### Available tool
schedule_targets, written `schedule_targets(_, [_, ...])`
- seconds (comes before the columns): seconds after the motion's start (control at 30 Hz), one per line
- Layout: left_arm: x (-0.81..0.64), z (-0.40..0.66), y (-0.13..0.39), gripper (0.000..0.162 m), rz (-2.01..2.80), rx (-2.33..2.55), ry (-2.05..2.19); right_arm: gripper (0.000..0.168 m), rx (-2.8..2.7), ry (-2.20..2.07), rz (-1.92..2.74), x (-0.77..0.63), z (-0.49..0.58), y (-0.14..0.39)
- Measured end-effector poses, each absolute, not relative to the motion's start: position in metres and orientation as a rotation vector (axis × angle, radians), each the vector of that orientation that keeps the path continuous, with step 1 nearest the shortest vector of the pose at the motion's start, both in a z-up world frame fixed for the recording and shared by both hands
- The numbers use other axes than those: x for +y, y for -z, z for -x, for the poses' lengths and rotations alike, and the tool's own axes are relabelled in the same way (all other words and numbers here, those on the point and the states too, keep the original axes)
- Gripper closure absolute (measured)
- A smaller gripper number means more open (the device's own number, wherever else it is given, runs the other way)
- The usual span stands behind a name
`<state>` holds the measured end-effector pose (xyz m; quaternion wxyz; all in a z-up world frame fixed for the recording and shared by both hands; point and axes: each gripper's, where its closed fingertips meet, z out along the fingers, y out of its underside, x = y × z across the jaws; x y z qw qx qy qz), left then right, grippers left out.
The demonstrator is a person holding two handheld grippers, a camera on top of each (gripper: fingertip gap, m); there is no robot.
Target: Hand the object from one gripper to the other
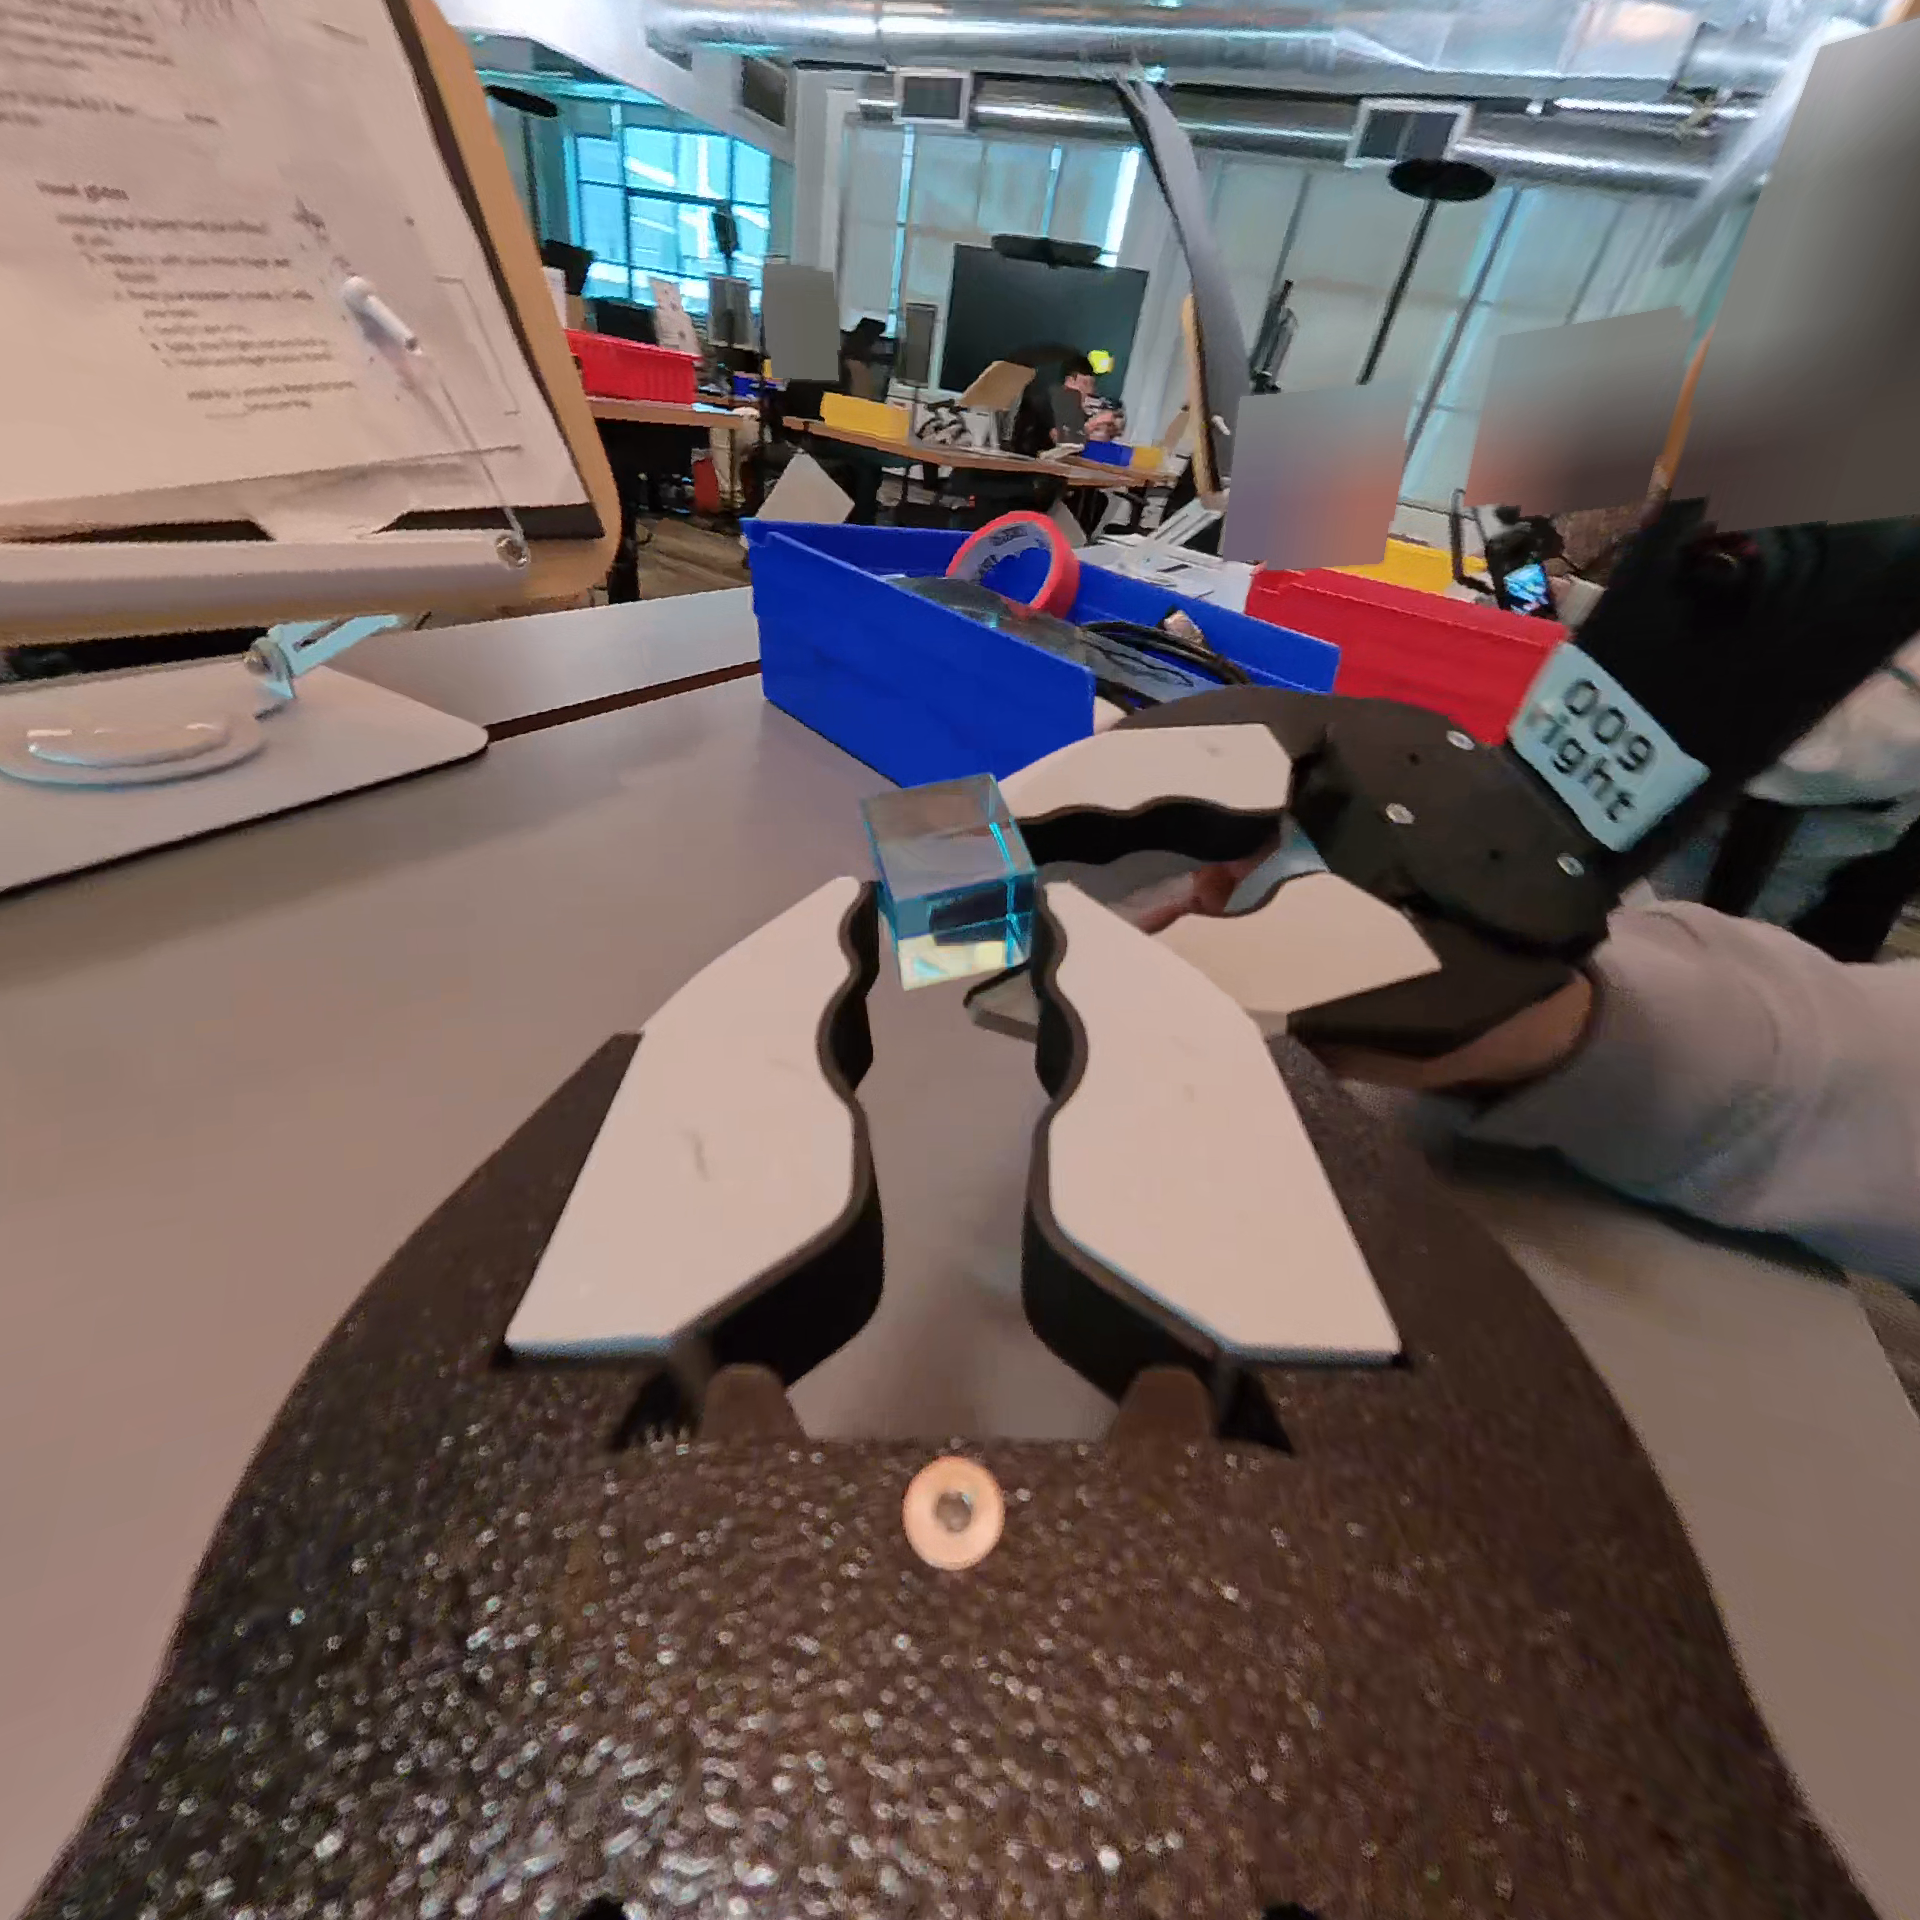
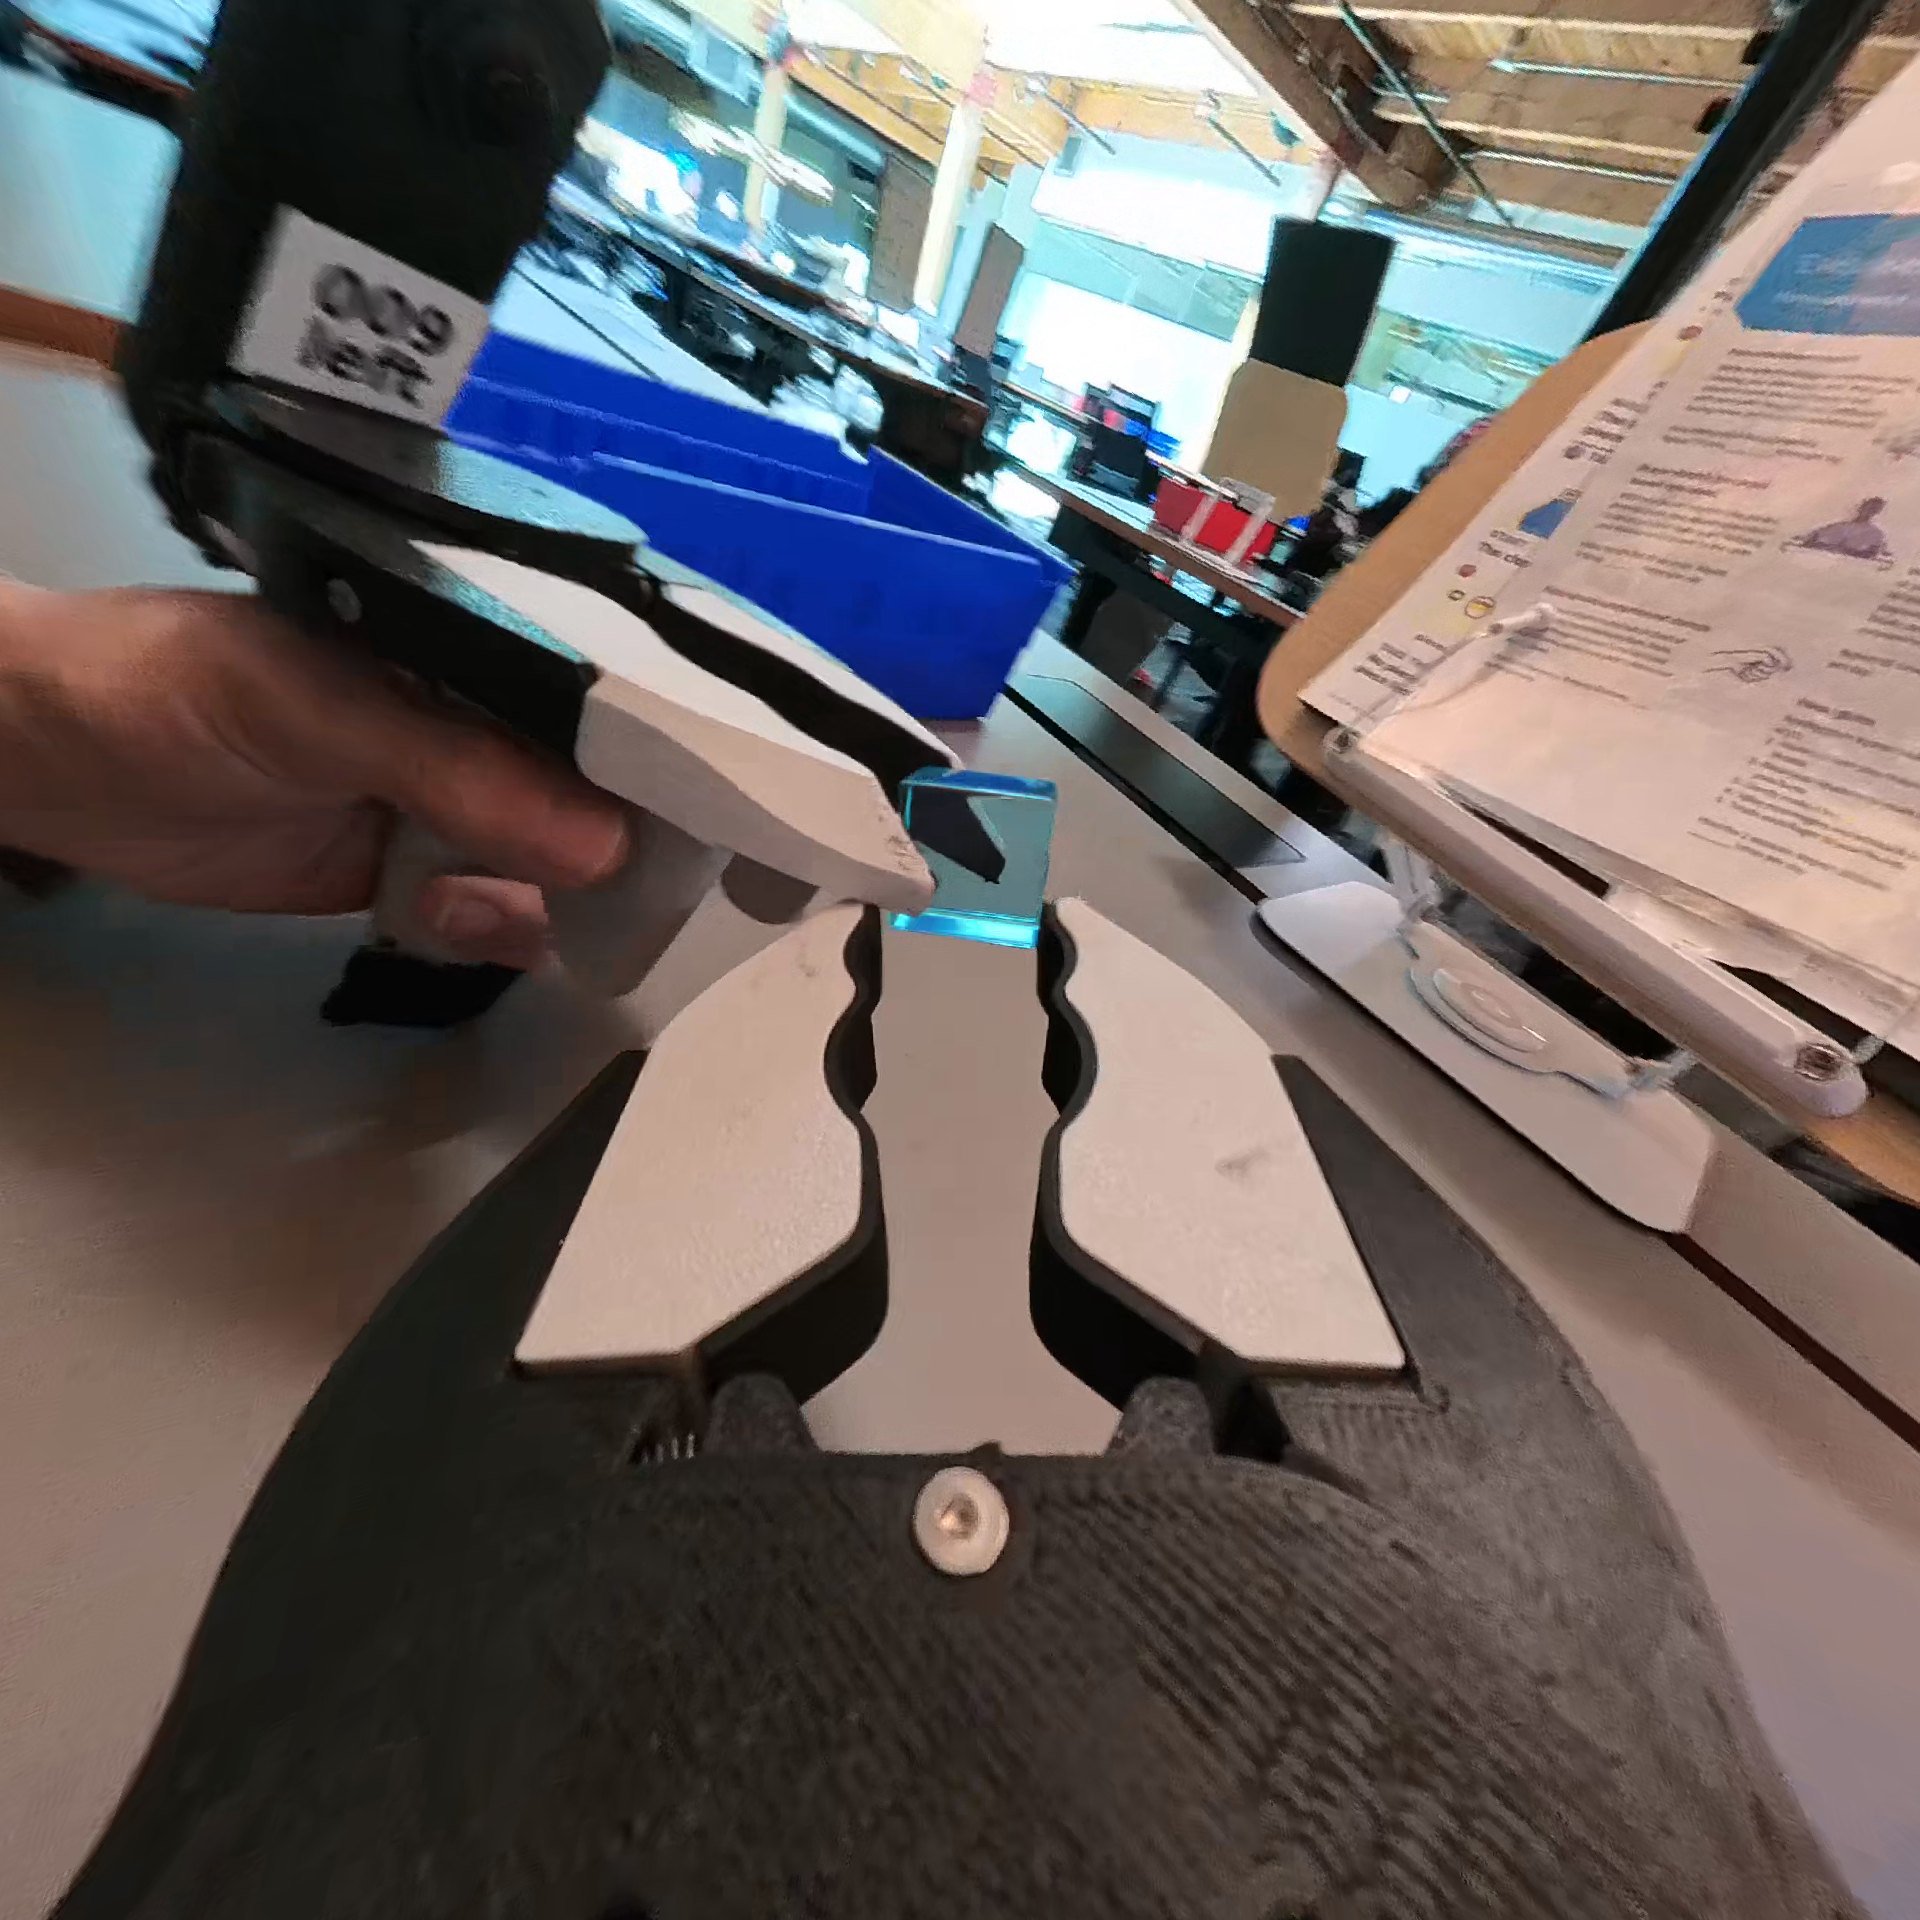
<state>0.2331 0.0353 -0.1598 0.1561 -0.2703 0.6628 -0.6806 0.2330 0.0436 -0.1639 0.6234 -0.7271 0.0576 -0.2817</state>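
A clear blue glass-like cube (image 1: 951, 883) sits above the grey table (image 1: 312, 1039), pinched at the tips of the left claw (image 1: 951, 914). The right claw (image 2: 961, 920) brackets its lower edge; whether it touches is unclear. A blue plastic bin (image 1: 914, 665) stands behind.

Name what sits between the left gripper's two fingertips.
The blue cube fills the gap of the left gripper, seen in the left wrist view.

cube (image 1: 951, 883): clear glossy blue plastic or glass | left gripper (image 1: 951, 940) fingers (image 1: 727, 1122): matt white | bin (image 1: 914, 665), 12 o'clock: glossy blue plastic | table (image 1: 312, 1039): smooth matt grey
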Motion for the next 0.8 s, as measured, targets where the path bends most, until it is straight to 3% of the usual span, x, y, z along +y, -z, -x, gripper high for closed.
schedule_targets(0.17, [0.036,-0.211,0.144,0.135,0.538,2.018,2.182,0.116,0.177,0.219,1.535,0.04,-0.219,0.145])
schedule_targets(0.33, [0.037,-0.192,0.146,0.135,0.439,2.2,2.334,0.119,0.154,-0.015,1.479,0.042,-0.204,0.144])
schedule_targets(0.47, [0.036,-0.19,0.151,0.135,0.419,2.24,2.321,0.14,0.056,-0.008,1.496,0.044,-0.192,0.146])
schedule_targets(0.8, [0.039,-0.208,0.15,0.137,0.508,2.073,2.208,0.141,0.084,0.179,1.497,0.041,-0.209,0.145])
